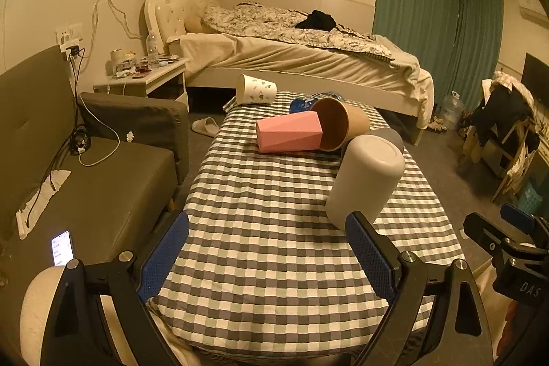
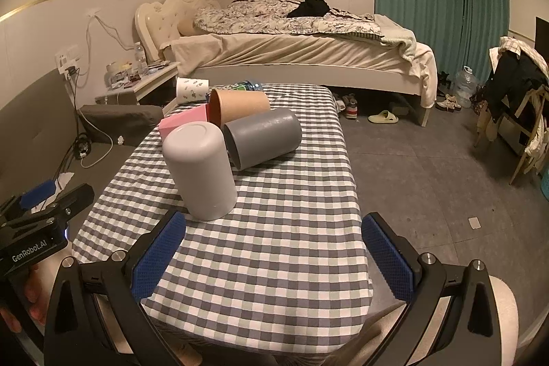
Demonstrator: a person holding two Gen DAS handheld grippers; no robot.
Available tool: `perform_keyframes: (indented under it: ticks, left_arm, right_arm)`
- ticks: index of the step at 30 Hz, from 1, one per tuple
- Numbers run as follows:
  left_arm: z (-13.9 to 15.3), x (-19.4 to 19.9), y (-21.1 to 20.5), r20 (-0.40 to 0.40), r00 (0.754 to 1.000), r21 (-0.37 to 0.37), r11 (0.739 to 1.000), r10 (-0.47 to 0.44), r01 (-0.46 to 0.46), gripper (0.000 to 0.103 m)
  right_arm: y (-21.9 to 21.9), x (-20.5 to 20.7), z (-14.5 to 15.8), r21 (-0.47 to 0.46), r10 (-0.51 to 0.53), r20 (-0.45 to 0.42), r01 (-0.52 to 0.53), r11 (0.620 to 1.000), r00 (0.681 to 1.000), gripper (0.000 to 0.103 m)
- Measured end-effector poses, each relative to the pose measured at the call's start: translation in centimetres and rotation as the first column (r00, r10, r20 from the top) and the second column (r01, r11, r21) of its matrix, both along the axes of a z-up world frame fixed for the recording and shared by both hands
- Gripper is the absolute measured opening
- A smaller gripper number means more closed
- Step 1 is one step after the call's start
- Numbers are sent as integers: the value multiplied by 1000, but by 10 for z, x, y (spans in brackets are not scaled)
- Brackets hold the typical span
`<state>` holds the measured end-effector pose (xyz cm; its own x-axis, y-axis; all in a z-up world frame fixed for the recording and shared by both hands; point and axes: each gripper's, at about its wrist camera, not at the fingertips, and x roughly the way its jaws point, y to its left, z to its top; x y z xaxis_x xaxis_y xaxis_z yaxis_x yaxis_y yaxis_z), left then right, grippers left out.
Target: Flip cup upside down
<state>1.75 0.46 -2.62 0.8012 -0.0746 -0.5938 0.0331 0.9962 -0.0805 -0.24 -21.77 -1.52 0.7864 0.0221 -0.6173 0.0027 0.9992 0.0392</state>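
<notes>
A light grey cup (image 1: 365, 180) (image 2: 200, 170) stands upside down on the checkered table (image 1: 267, 228) (image 2: 267, 246), base up. Behind it lie on their sides a dark grey cup (image 2: 262, 138) (image 1: 391, 136), a brown paper cup (image 1: 339, 126) (image 2: 240, 107), a pink faceted cup (image 1: 290, 131) (image 2: 182, 122) and a white patterned cup (image 1: 255, 89) (image 2: 192, 89). My left gripper (image 1: 267, 258) is open and empty over the near table, its right finger just in front of the light grey cup. My right gripper (image 2: 272, 258) is open and empty, near the table's front edge.
A dark sofa (image 1: 85, 180) with a lit phone (image 1: 61, 247) stands left of the table. A bed (image 1: 302, 57) and a nightstand (image 1: 144, 78) are behind. A blue packet (image 1: 305, 102) lies at the table's far end. A chair with clothes (image 2: 518, 91) stands right.
</notes>
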Motion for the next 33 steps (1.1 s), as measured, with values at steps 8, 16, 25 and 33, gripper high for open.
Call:
perform_keyframes:
  ticks: [8,16,25,33]
  left_arm:
    - [1,-1,3,6,1000,15,1000,8,-8,95]
    - [2,-1,2,5,1000,25,1000,13,-13,95]
    - [2,0,1,-2,1000,25,1000,12,-12,95]
    - [1,1,1,-4,1000,27,1000,13,-13,95]
  right_arm:
    - [2,0,-1,-10,3,-7,-3,1000,1000,103]
    - [5,1,-3,-26,5,-14,-6,1000,1000,103]
    - [6,2,-3,-28,9,-15,-9,1000,1000,103]
    - [7,3,-4,-27,6,-18,-7,1000,1000,103]
